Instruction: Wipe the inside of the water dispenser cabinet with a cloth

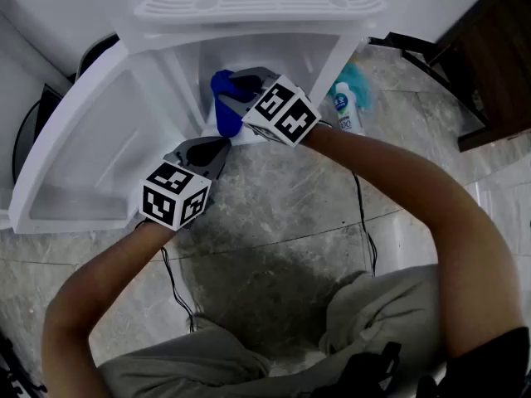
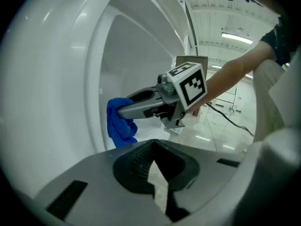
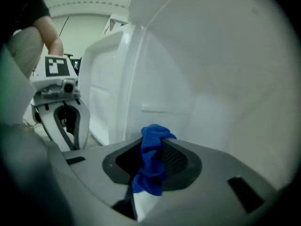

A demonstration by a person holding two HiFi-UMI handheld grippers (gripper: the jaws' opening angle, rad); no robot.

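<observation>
Left gripper [image 1: 211,149]: jaws pressed together, nothing held; kept outside, beside the open door [image 1: 87,152].
Right gripper [image 1: 238,89]: jaws clamped on the blue cloth [image 1: 222,110].
Cloth: bunched, carried just inside the cabinet [image 1: 330,56], by its left inner wall.
Bottle [image 1: 343,110]: stood on the floor [image 1: 290,210], right of the cabinet.
</observation>
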